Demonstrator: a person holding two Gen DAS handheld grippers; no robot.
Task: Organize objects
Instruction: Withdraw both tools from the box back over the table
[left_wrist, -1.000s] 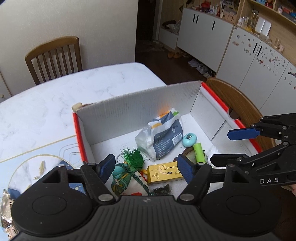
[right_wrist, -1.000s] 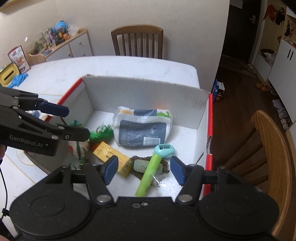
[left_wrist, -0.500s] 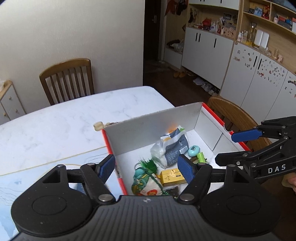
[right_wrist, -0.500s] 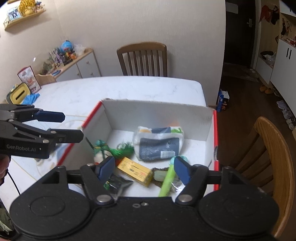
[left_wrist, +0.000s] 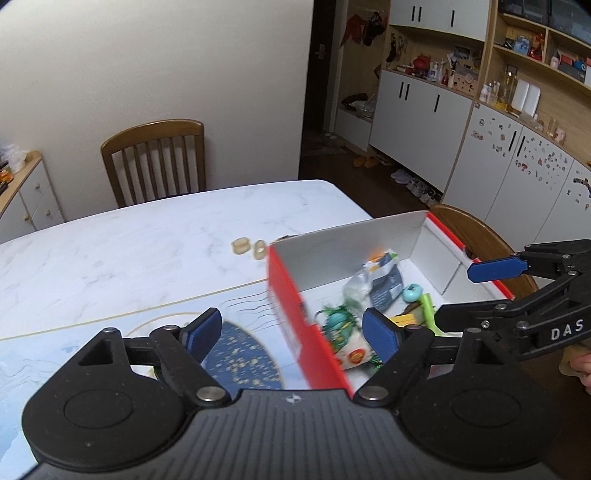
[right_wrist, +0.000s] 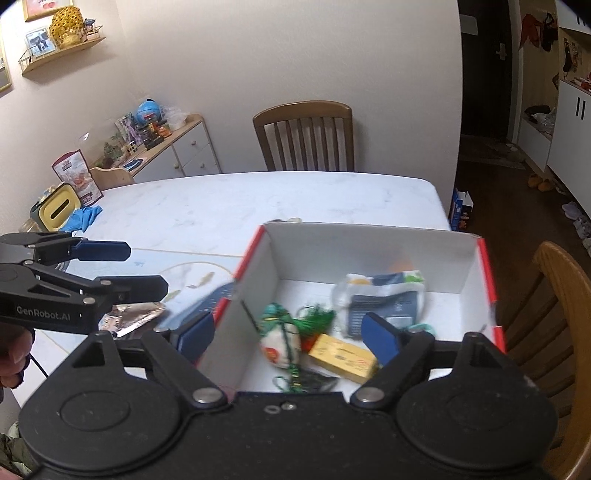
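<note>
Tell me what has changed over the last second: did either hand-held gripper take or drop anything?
Both pulled up and back from the box. The left hand-held gripper and right hand-held gripper have just been opening their jaws; neither grips anything, then or now. The blue-grey packet, yellow box and green-tasselled pouch stayed in the box.

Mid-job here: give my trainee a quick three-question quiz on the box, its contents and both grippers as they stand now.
1. True or false: the yellow box lies inside the red-edged box.
2. Which item is on the table outside the box: A) blue-grey pouch, B) silver wrapper, C) green tassel?
3. What do the left gripper and right gripper hold?

Key: 1 true; 2 B; 3 nothing, both open, jaws just widened.
</note>
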